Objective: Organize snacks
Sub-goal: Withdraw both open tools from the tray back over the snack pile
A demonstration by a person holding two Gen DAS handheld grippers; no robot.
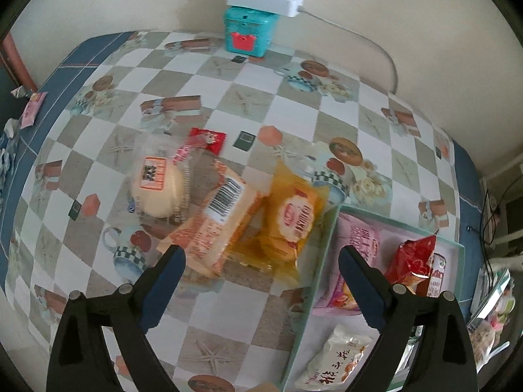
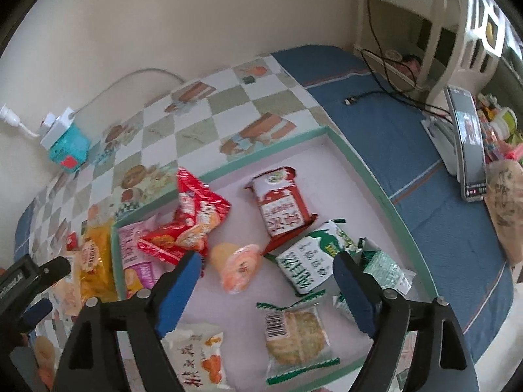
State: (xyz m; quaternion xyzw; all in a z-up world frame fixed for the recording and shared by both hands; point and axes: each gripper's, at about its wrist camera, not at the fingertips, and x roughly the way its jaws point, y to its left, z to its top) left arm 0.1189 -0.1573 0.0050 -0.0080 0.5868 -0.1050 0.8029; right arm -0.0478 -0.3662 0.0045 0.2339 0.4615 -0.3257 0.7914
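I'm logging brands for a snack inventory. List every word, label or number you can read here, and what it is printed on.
None reads for certain.
white packet: large Chinese characters, blurred.
green-and-white packet: Chinese print, upside down, blurred.
red packet: Chinese print, blurred.
orange packet: oval label, unreadable.
barcoded packet: digits too small.

The desk [image 1: 202, 320] wears a checkered cloth with blue borders. Directly on it lie a green-rimmed tray [image 2: 369, 179] at lower right, a round bun [image 1: 158, 186], an orange barcoded packet [image 1: 215, 222], a yellow packet [image 1: 291, 225], a small red packet [image 1: 207, 138], and a teal box [image 1: 248, 31] at the top centre.
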